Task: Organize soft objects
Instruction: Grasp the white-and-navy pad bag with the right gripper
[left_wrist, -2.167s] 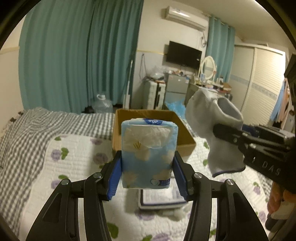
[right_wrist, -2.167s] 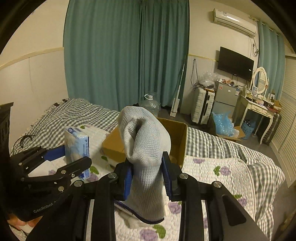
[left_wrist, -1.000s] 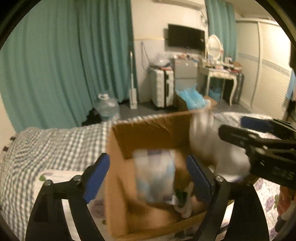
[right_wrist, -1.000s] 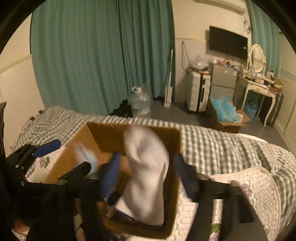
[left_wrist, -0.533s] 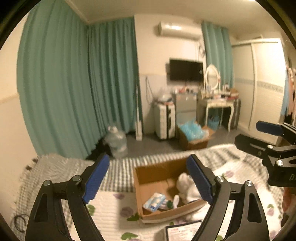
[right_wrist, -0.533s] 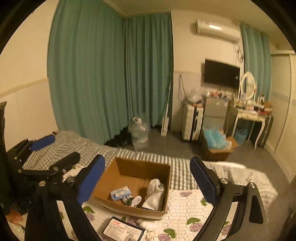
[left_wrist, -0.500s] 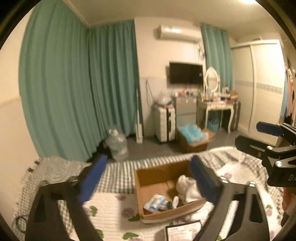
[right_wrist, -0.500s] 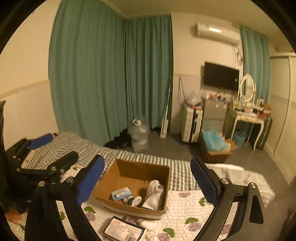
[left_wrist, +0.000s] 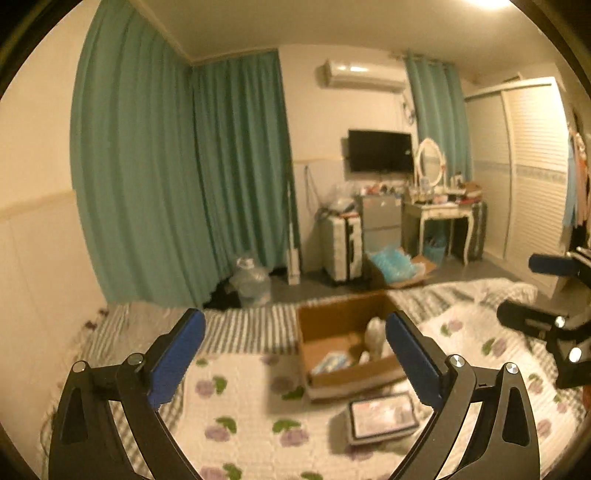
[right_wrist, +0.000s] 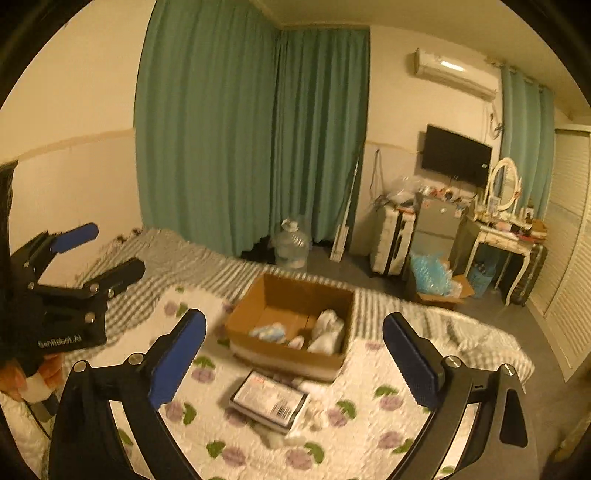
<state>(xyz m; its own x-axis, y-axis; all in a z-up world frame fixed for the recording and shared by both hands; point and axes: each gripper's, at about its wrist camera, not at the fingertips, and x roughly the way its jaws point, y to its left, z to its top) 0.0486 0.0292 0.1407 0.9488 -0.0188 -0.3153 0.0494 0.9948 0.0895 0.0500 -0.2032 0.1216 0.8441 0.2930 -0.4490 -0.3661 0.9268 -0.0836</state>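
Observation:
An open cardboard box sits on the bed. Inside lie the blue tissue pack and the white-grey sock. My left gripper is open and empty, held back from the box above the quilt; it also shows at the left of the right wrist view. My right gripper is open and empty, back from the box; it shows at the right edge of the left wrist view.
A flat dark package with a label lies on the floral quilt in front of the box, with small white items beside it. Teal curtains, a water jug, suitcase and dresser stand beyond the bed.
Both grippers let go of the tissue pack and the sock into the box, then pulled back and up. Since half a second ago the views have shifted slightly, with the box farther off.

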